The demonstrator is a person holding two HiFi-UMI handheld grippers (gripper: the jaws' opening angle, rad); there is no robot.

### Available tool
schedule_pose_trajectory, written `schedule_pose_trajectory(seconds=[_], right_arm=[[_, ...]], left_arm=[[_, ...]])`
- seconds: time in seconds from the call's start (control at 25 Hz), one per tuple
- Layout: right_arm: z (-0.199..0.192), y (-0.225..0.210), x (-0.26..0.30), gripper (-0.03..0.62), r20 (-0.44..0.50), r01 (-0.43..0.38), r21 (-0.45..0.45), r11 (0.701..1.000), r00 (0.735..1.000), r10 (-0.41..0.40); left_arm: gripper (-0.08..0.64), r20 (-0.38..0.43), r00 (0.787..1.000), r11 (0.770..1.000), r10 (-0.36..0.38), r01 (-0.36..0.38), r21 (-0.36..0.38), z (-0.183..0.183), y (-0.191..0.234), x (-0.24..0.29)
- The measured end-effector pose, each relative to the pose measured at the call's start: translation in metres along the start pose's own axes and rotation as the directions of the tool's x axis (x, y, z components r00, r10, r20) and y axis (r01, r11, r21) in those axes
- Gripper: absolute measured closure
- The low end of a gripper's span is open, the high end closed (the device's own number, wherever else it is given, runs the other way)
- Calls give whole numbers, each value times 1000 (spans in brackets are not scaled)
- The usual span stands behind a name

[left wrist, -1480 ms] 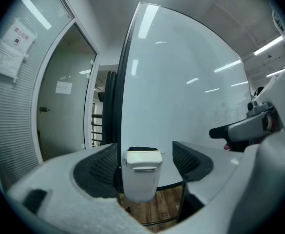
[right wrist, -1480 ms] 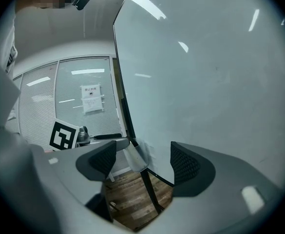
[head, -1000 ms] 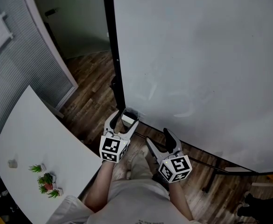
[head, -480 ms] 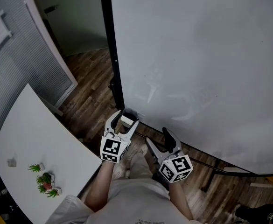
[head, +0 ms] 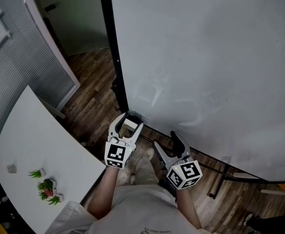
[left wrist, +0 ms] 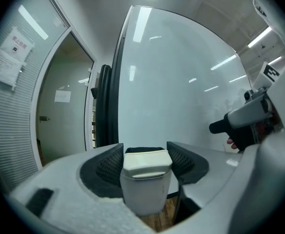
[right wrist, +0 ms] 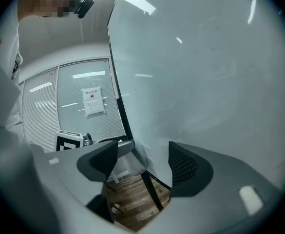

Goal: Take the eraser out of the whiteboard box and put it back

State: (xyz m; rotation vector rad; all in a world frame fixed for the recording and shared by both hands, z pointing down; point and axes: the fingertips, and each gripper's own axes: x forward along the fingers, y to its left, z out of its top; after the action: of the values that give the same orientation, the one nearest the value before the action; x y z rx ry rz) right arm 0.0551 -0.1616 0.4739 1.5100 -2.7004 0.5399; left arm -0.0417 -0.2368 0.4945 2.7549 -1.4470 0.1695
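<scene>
The eraser point(left wrist: 147, 162), white with a black felt edge, stands upright in the pale whiteboard box point(left wrist: 146, 194) at the whiteboard's point(head: 205, 67) lower left corner. My left gripper point(left wrist: 145, 165) reaches level around the eraser's top; its jaws have just been closing and both pads now lie against the eraser's sides. In the head view that gripper point(head: 129, 123) sits at the board's bottom edge over the eraser point(head: 131, 124). My right gripper point(head: 167, 144) hangs just right of it, open and empty, in front of the board point(right wrist: 205, 82). Its own view shows the gripper point(right wrist: 143, 162) with nothing between the pads.
A black frame post point(head: 113, 57) runs along the board's left edge, with stand legs on the wooden floor point(head: 91, 87). A white table point(head: 35, 150) with small potted plants point(head: 47, 188) is at the left. Blinds and a doorway lie beyond.
The left gripper's jaws have narrowed around the eraser. Both hands have stayed almost where they were; the head view has shifted slightly.
</scene>
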Motion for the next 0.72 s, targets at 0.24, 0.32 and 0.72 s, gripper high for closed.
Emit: schedule_pose_trajectory(seconds=[0.24, 0.32, 0.72], right_arm=[[-1, 2, 3, 273, -6, -7, -4, 1000, 1000, 7], [-1, 3, 3, 275, -6, -10, -4, 1000, 1000, 10], [-2, 2, 2, 284, -1, -5, -2, 1000, 1000, 5]], left_arm=[[293, 0, 1000, 1000, -8, 8, 6, -1, 0, 0], [293, -1, 1000, 1000, -11, 11, 8, -1, 0, -1], [295, 2, 1000, 1000, -18, 18, 9, -1, 1, -1]])
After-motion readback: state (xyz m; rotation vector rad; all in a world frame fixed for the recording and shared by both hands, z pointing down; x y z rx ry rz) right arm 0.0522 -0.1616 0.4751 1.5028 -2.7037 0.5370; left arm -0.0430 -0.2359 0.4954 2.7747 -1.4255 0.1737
